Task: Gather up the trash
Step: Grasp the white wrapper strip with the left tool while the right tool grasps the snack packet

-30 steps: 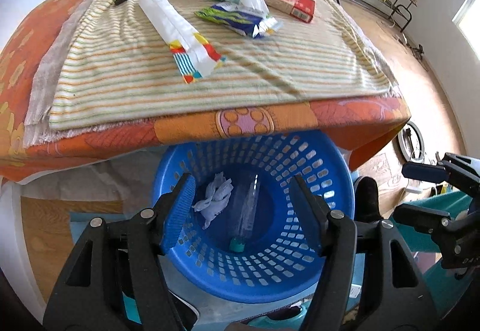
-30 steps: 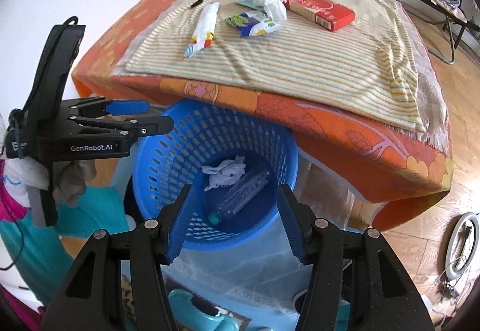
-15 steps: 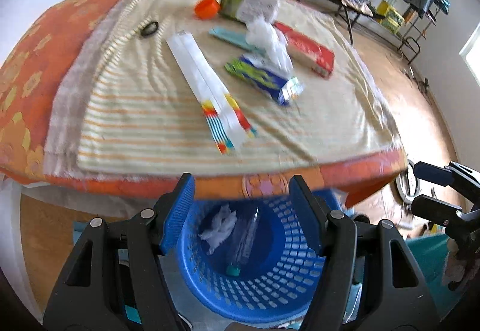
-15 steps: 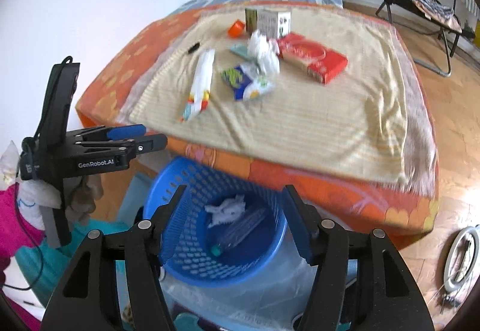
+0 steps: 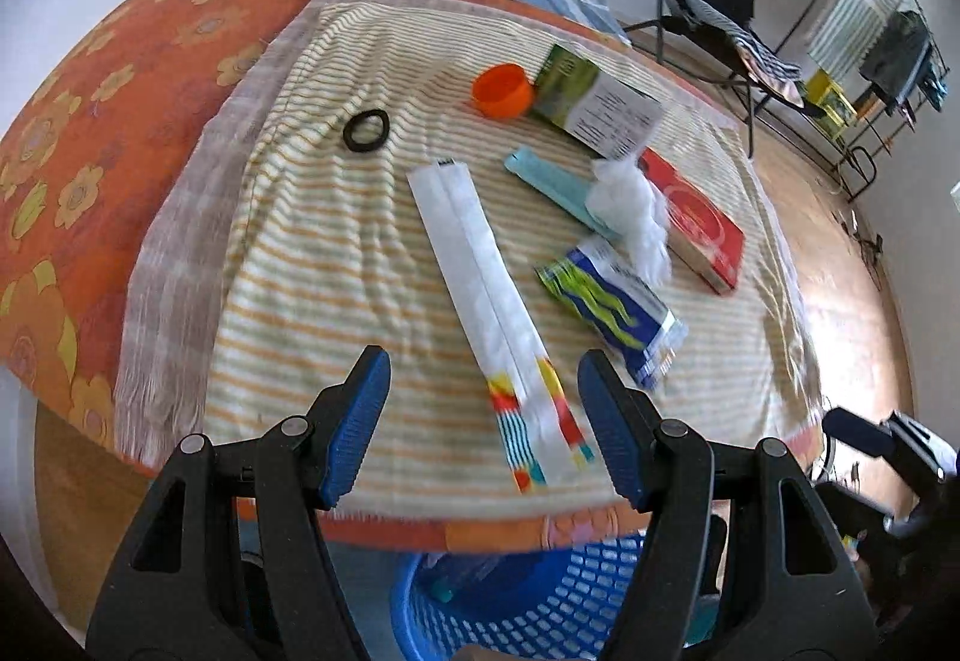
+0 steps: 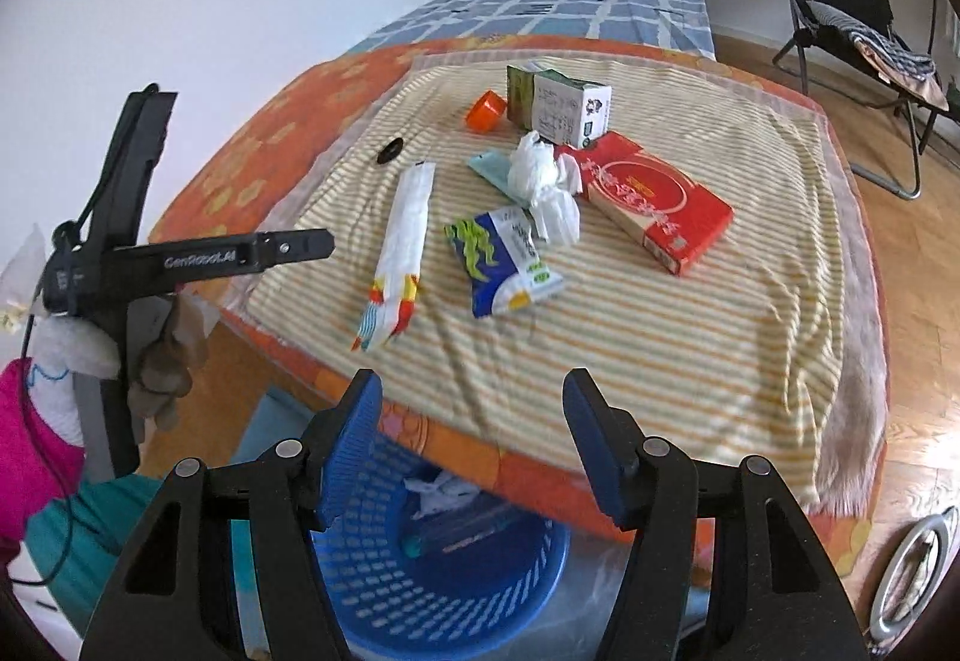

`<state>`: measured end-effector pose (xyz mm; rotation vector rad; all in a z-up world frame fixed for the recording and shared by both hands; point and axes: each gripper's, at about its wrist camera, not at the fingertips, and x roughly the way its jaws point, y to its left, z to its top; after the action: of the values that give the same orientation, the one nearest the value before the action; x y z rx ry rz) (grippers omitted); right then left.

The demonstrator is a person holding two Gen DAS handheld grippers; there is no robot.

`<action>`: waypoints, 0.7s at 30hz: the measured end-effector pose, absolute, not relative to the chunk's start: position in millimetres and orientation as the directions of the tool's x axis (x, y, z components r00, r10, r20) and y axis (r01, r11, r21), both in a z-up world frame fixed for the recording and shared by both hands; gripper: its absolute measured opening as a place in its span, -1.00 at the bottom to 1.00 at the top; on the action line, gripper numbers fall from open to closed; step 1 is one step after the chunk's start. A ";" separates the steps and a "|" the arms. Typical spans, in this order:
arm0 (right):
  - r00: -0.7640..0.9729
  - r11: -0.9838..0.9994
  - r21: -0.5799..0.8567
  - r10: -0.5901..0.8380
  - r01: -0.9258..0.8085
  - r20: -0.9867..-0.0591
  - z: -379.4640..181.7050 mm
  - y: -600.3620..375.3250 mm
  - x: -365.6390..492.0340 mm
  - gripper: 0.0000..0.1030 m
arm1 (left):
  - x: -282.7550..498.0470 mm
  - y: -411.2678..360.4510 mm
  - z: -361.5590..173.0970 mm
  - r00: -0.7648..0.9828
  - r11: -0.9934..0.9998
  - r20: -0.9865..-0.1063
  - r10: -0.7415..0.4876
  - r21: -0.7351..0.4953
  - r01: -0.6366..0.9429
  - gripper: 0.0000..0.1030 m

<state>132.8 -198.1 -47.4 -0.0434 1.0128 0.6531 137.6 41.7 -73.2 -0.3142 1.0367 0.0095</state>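
Both tools are empty and between pickups: the left gripper (image 5: 480, 409) stands well open with nothing between its pads, and the right gripper (image 6: 471, 433) is about half open, its jaws having just been opening on nothing. The blue basket (image 6: 480, 595) under the bed's near edge already holds a crumpled tissue (image 6: 438, 490) and a clear tube (image 6: 462, 532).

Trash left on the striped towel (image 5: 336, 265): a long white wrapper (image 5: 486, 295) running toward the near edge, a blue-and-green packet (image 5: 606, 307) beside it, a white tissue wad (image 5: 630, 217), a red box (image 5: 702, 223), a carton (image 5: 594, 106) and an orange cap (image 5: 501, 91) toward the far edge.

The likely next move is a descent onto the long wrapper, jaws set across its narrow width.

A second ago both cameras looked down into the basket; now they face the towel, with the basket low in view
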 end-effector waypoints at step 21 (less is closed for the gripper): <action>0.275 0.784 0.228 0.450 -0.577 -0.850 -94.3 -145.9 208.0 0.21 | 226.6 71.1 -120.6 0.437 0.913 -0.882 -0.174 -0.310 -0.263 0.30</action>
<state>208.0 -145.9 -94.3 -0.1348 1.0922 0.6928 226.6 71.1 -120.6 -0.4388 1.1269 0.0581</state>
